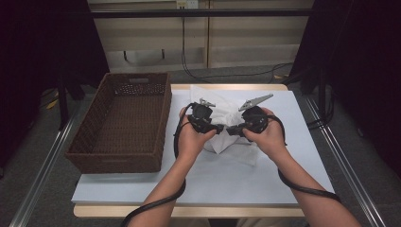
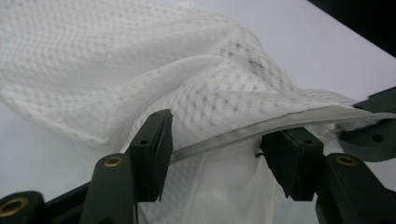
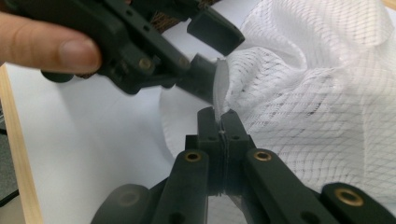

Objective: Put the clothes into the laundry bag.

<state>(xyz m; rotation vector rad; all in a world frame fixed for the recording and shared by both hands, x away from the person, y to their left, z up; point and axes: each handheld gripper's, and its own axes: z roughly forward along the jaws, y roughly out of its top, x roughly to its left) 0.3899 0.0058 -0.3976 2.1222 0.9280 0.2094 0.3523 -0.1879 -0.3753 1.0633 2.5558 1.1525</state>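
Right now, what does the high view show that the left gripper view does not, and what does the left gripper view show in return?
High view: the brown wicker basket left of the table, and both hands, each with its tool.

Left gripper view: the left tool open, the white mesh bag's hemmed edge running between its jaws without being pressed, and the mesh weave itself.

Both: the mesh bag lying on the white table top.

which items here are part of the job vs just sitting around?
In the job:
- white mesh bag, bunched on the table between the hands
- right gripper, shut on the bag's hem
- left gripper, jaws apart around the hem

Lying about:
- brown wicker basket, untouched at the table's left
- white table sheet
- cables on the floor behind the table
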